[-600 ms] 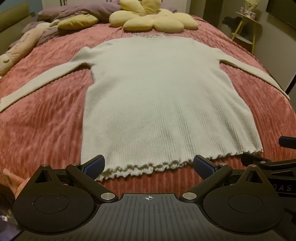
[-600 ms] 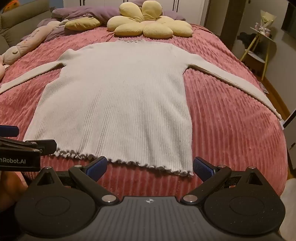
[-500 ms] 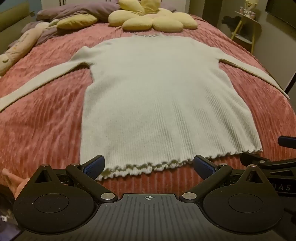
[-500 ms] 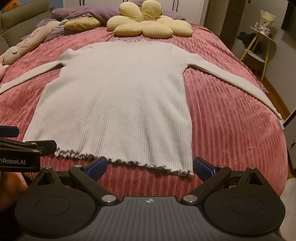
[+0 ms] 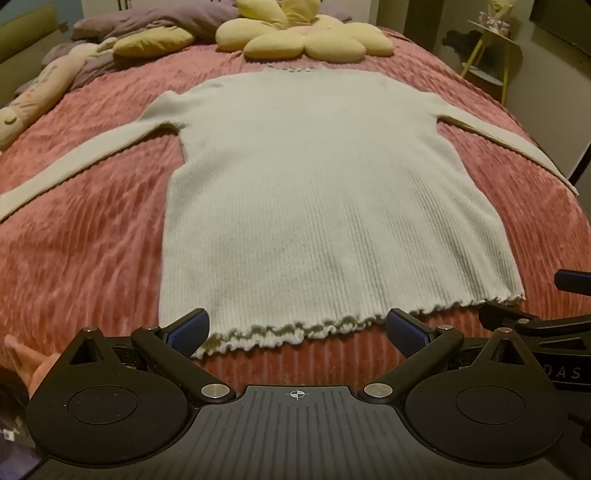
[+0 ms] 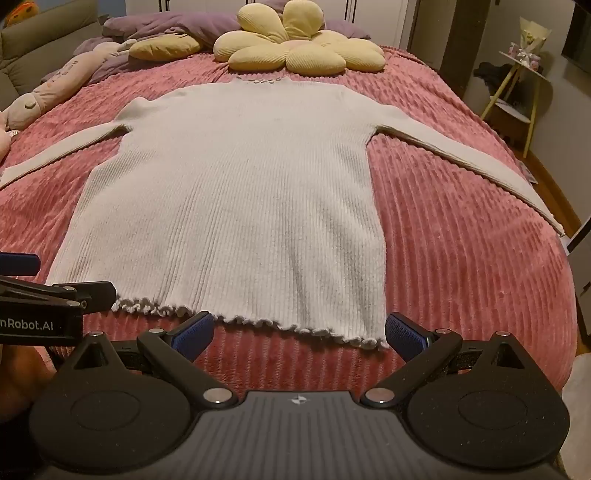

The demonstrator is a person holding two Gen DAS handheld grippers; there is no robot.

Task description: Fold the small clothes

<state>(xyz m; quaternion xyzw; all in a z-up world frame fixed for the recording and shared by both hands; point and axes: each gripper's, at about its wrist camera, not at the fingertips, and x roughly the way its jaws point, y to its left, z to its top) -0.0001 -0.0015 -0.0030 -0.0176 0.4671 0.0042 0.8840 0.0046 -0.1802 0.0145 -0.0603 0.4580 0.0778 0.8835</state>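
A cream ribbed sweater lies flat on the pink bedspread, both long sleeves spread out to the sides, ruffled hem nearest me. My left gripper hovers open just in front of the hem's left half, its blue pads wide apart with nothing between them. My right gripper is open too, in front of the hem's right corner, holding nothing. Each gripper shows at the edge of the other's view.
A yellow flower-shaped cushion and purple bedding lie beyond the sweater's collar. A long plush toy rests along the bed's left side. A small yellow-legged side table stands to the right of the bed.
Both grippers have crept slightly forward toward the hem. The sweater has not moved and the jaws stay wide.
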